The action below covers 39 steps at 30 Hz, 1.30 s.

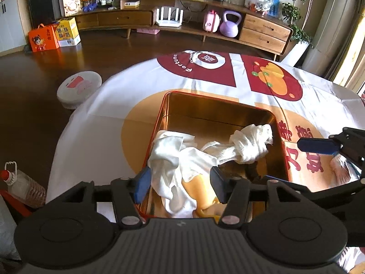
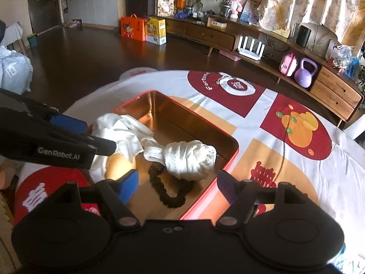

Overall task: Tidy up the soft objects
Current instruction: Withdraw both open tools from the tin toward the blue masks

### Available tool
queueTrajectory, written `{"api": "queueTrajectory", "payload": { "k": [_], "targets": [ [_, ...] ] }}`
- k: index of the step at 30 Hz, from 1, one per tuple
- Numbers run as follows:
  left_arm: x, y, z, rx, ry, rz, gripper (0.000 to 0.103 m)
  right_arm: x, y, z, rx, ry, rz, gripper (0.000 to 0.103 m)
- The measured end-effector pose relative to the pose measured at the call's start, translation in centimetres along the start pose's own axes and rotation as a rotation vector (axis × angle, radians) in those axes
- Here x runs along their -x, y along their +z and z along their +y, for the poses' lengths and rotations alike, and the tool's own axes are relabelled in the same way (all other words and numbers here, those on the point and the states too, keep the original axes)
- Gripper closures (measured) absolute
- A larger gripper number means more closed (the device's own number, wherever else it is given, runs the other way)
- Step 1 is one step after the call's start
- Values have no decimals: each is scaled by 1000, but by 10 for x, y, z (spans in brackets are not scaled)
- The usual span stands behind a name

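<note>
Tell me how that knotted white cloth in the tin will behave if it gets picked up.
The knotted white cloth looks soft and light, so it should squash under a grip. Its knot will probably hold the bundle together, while the loose tail likely dangles. Woven texture suggests little slipping inside the tin.

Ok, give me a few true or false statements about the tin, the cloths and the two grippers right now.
1. The knotted white cloth lies inside the tin. True.
2. The left gripper is clamped on the smooth white cloth. False: its jaws stand open and grip nothing.
3. A dark hair tie lies in the tin. True.
4. The right gripper holds the knotted white cloth. False: it is open and empty.
5. The tin has its lid on. False: it is open on top.
</note>
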State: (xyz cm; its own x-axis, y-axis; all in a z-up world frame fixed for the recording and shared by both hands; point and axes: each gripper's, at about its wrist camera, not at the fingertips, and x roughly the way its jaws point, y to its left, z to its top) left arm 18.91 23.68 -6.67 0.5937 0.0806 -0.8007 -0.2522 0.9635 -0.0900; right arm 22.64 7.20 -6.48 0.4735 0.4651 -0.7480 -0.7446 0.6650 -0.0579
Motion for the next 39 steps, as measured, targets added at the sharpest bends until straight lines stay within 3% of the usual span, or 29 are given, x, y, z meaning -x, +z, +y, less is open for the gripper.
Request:
{"api": "queueTrajectory", "payload": {
  "k": [7,11,17,19,28,32,39],
  "targets": [
    [23,-5,-10,-13,0,-40,47,34,-10,-5,-24,16,-43,17],
    [40,-11,-20,-36,2,-78,39,53,-20,-9,-60,30,-63,11],
    [68,-19,-36,-53,-15,-140,36,84,-33,-20,-127,30,-119,4],
    [77,-23,-40,-53,-20,-160,32,93,-37,-23,-143,31,-135,3],
    [107,-43,-69,-73,-49,-233,31,135,-57,-41,-227,18,-222,0],
    [119,-53,-85,-83,-74,-268,22,154,-69,-50,-250,7,-266,0],
    [133,-66,-117,-114,-112,-321,17,177,-93,-61,-282,-5,-310,0]
  ]
}}
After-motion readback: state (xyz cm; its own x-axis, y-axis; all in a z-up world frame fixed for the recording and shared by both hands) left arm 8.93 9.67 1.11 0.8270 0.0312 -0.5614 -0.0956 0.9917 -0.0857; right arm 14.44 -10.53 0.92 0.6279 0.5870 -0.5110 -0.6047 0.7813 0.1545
